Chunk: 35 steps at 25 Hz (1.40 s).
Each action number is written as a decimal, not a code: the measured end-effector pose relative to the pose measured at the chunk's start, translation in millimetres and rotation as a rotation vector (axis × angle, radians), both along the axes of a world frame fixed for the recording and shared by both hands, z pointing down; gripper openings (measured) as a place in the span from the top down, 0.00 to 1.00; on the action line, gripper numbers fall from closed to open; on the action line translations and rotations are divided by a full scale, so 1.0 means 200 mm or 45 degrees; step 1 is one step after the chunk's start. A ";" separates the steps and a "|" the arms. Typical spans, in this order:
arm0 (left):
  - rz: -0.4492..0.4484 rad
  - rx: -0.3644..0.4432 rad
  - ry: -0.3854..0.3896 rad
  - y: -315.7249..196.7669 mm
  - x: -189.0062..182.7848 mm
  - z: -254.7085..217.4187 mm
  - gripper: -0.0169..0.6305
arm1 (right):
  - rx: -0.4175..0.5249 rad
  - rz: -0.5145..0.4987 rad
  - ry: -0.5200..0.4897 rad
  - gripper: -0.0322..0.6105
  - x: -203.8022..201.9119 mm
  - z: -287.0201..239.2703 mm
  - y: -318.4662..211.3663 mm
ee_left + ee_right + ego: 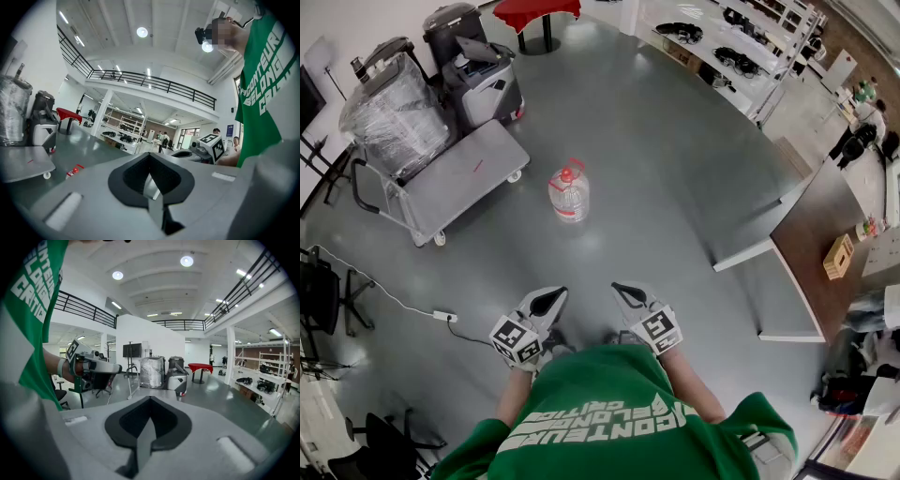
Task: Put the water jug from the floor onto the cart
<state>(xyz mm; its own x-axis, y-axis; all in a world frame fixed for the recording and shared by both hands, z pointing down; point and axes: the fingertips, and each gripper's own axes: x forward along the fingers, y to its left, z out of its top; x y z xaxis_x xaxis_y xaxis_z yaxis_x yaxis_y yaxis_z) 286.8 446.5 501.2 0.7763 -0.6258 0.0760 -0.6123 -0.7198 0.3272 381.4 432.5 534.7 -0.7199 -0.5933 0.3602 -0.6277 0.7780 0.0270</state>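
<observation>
The water jug [569,192] (clear body, red cap) stands upright on the floor [666,159], near the flat cart [450,187] but apart from it. The left claw [546,302] and right claw [630,298] are both closed and empty, side by side, well short of the jug.

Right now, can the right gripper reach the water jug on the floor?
Probably not from here: the right gripper, shut, is held close in, and the water jug stands well ahead. Only bare floor lies between; stepping closer should do.
</observation>
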 end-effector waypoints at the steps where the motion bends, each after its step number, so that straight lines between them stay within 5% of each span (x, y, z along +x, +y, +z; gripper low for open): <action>1: 0.002 -0.001 0.000 0.00 0.00 0.00 0.96 | -0.003 -0.003 0.001 0.96 0.00 0.00 0.01; 18: 0.047 0.002 0.024 0.01 0.03 0.01 0.96 | 0.045 -0.021 0.029 0.96 -0.03 -0.05 -0.01; 35: 0.128 0.005 0.037 0.02 -0.28 0.02 0.96 | 0.064 -0.015 0.035 0.96 -0.39 -0.08 -0.05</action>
